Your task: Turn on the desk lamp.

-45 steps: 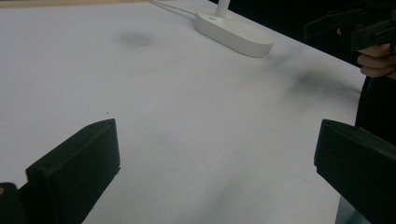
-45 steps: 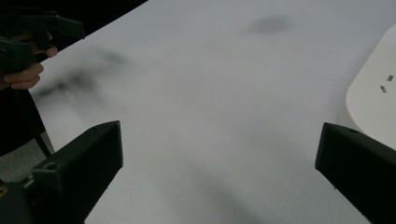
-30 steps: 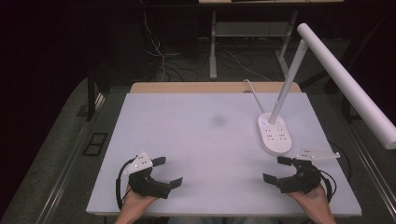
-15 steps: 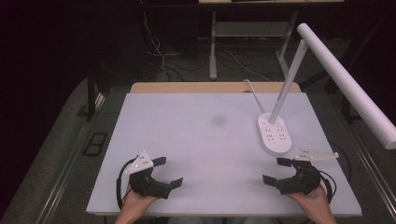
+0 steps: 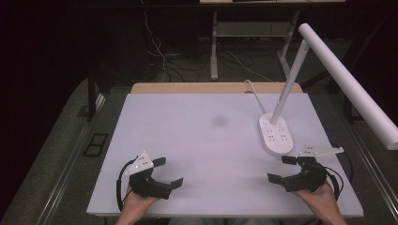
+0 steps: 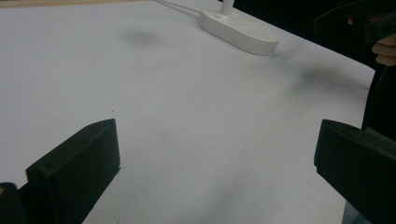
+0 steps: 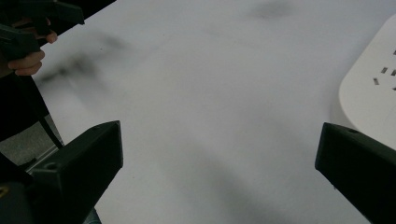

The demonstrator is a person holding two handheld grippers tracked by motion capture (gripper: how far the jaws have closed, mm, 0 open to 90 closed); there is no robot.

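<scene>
**Both tongs open and empty over a white desk**

In the lower left of the high view, your left tongs [image 5: 167, 171] sat near the front edge of the white desk [image 5: 197, 140], their jaws spread apart with nothing between them. In the left gripper view those jaws stood wide at either side of the frame above bare desk surface. A faint dark smudge [image 5: 219, 121] marked the desk near the middle. Right of it, the white lamp base [image 5: 276, 136] rested on the desk, its stem rising toward the upper right to a long white tube head [image 5: 347, 84]. In the lower right, your right tongs [image 5: 283, 169] lay just beside the lamp base, jaws likewise parted and holding nothing.
</scene>
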